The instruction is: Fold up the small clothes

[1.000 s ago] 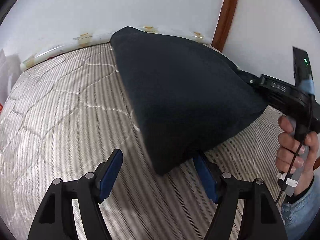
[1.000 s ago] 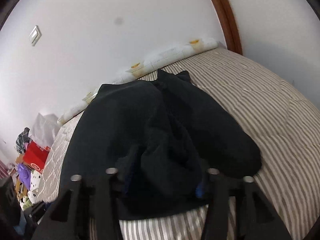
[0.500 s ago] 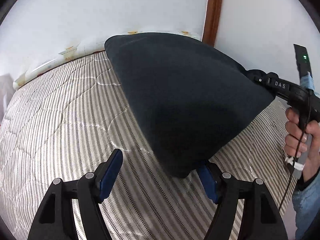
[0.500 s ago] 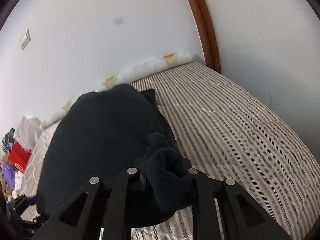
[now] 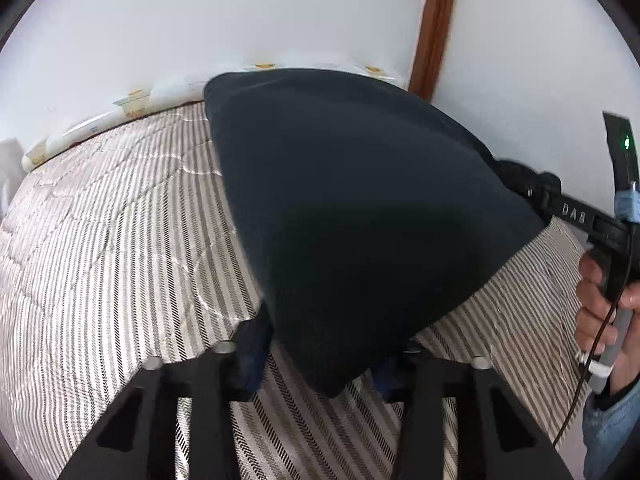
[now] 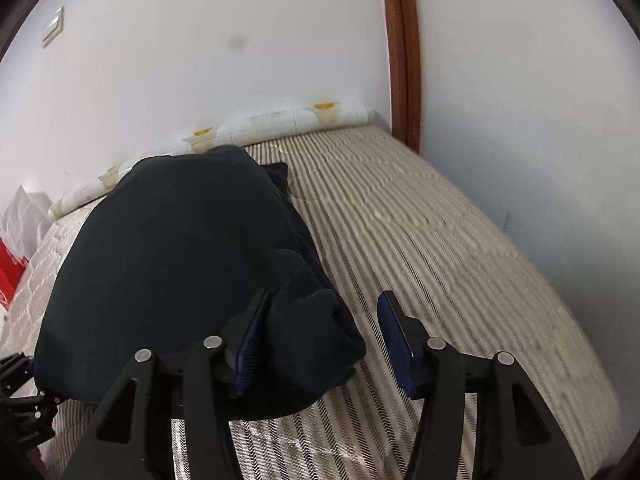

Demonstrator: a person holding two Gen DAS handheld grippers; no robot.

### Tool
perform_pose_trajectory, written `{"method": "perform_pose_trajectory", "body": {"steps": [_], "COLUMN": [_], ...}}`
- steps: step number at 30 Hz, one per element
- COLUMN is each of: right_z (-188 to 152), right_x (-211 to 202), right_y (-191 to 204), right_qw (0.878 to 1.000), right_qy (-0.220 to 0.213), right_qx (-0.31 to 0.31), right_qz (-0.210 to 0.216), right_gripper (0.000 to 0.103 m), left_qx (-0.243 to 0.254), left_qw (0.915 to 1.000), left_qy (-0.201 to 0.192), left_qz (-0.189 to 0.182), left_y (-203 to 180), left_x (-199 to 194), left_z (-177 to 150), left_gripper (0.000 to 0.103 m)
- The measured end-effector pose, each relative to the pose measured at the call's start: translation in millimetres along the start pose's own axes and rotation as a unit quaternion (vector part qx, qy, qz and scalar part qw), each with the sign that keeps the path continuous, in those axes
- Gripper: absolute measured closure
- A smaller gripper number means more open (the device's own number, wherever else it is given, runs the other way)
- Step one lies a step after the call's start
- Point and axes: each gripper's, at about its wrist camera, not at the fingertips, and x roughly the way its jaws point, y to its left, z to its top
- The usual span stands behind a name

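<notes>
A dark navy garment (image 5: 360,224) lies folded over on the striped mattress (image 5: 120,240); it also shows in the right wrist view (image 6: 172,264). My left gripper (image 5: 320,364) has its blue pads closing around the garment's near corner, which hangs between them. My right gripper (image 6: 320,340) is open, its left pad against the garment's bunched edge, its right pad over bare mattress. The right gripper's body (image 5: 580,216) shows at the garment's far right side in the left wrist view.
The mattress (image 6: 440,248) runs to a white wall with a rolled patterned sheet (image 6: 280,124) along its far edge. A brown door frame (image 6: 404,48) stands at the corner. Red and white items (image 6: 16,248) sit at the left.
My right gripper opened and let the garment's bunched edge go. My left gripper's pads closed in from wide open onto the garment's near corner.
</notes>
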Motion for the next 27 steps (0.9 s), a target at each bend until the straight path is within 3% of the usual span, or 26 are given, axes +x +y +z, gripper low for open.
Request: {"method": "perform_pose_trajectory", "body": {"steps": [1,2,3,7,12,15,19,22,27], "right_z": [-0.7,-1.3,-1.6,-2.7,-4.3,-9.6,-19.1,-30.0,-41.6], "right_x": [3.8,6.6,6.7,4.4,5.5,5.2,-0.4,-12.5,-23.3], "right_y": [-1.7,-2.4,-1.5,16.1,40.7,76.6,117.4,126.8,121.4], "right_qw": [1.000,0.999,0.998,0.999,0.995,0.993,0.987,0.981,0.985], "right_qy": [0.006,0.010,0.011,-0.004,0.012,0.018,0.026,0.015,0.025], "right_qx": [0.006,0.012,0.013,0.000,0.016,-0.003,-0.021,-0.025,-0.026], "right_qz": [0.008,0.032,0.058,0.046,0.094,0.119,0.160,0.190,0.170], "right_gripper": [0.053,0.076,0.082,0.084,0.084,0.084,0.084,0.083,0.078], "left_qx": [0.000,0.001,0.002,-0.012,-0.048,-0.056,-0.072,-0.081,-0.078], "left_qw": [1.0000,1.0000,1.0000,0.9997,0.9984,0.9976,0.9959,0.9956,0.9960], "left_qy": [-0.003,-0.004,-0.006,-0.020,-0.025,-0.024,-0.006,0.012,0.018], "left_qz": [0.002,0.001,0.000,0.010,0.019,0.033,0.055,0.045,0.039], "left_y": [0.3,0.7,1.0,10.3,50.7,75.4,114.2,136.3,139.8], "left_x": [-0.7,-1.3,-3.2,-15.9,-35.9,-51.4,-72.2,-77.1,-76.3], "left_z": [1.9,4.2,5.2,6.2,-3.2,-16.1,-38.6,-52.3,-64.8], "left_gripper": [0.080,0.082,0.086,0.089,0.089,0.089,0.089,0.089,0.087]}}
